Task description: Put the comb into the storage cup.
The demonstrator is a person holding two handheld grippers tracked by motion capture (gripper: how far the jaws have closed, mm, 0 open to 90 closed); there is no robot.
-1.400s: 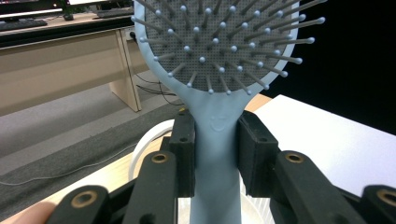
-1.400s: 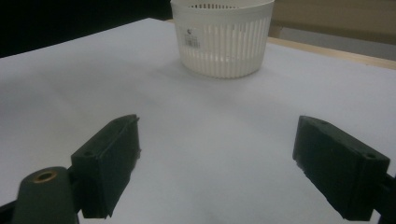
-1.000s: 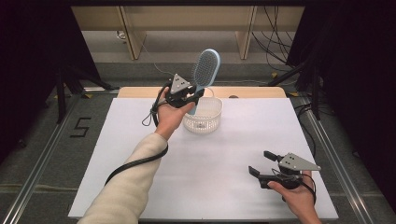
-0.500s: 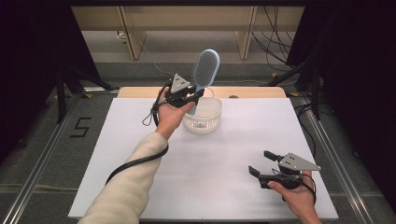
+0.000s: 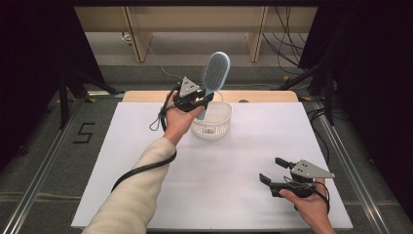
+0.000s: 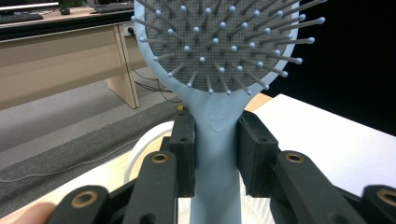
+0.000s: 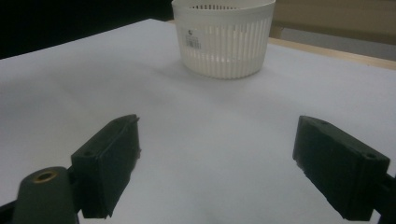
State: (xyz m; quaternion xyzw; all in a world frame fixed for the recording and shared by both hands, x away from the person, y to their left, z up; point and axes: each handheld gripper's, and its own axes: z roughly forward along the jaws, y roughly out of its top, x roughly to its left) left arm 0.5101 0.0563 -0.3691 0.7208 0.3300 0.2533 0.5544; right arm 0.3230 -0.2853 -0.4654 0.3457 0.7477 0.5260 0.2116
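Pale blue plastic hairbrush pinched by its handle between the two black jaws of the left gripper, head up and tilted a little to the right, bristles turned toward that gripper's camera. Held in the air right above the near-left rim of the white slotted basket, handle end low over the rim; whether touching it, cannot tell. Basket standing near the far edge of the white table, a bit left of the middle, with a wooden strip just behind it. Left forearm in a cream sleeve stretched from the bottom edge toward the basket, black cable trailing beside it.

Right gripper low over the table near the front right corner, jaws spread wide, nothing between them, pointing left. Well apart from the basket. Wide bare white surface between both hands and along the left side, much free room for moving. Metal rails just beyond both side edges
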